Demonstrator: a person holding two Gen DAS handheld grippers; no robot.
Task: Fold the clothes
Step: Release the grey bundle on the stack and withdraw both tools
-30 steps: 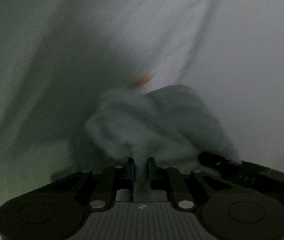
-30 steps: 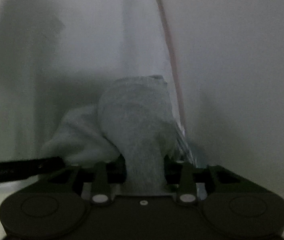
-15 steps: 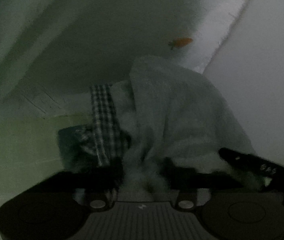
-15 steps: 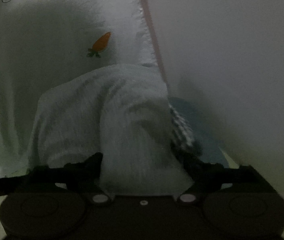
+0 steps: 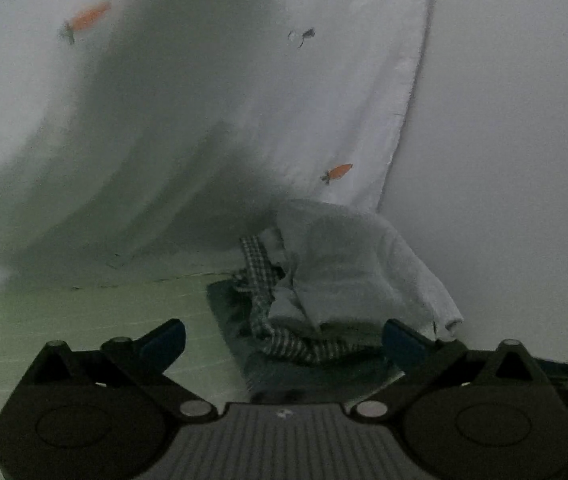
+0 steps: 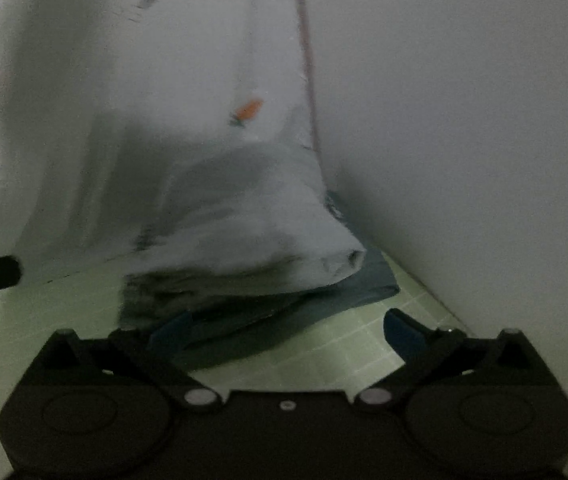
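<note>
Now both grippers off the towel (image 5: 356,256).

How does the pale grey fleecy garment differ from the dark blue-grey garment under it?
The pale grey fleecy garment is thick, bunched and rolled at one end; the dark blue-grey garment is thin and lies flat. The pale one sits on top; the dark one rests on the green gridded mat. Both lie free, held by neither open gripper.

A pale green mat (image 6: 348,356) with thin grid lines carries a flat blue-grey cloth (image 6: 364,288), and a white folded cloth (image 6: 268,232) and a checked cloth (image 5: 260,276) sit on that.
</note>
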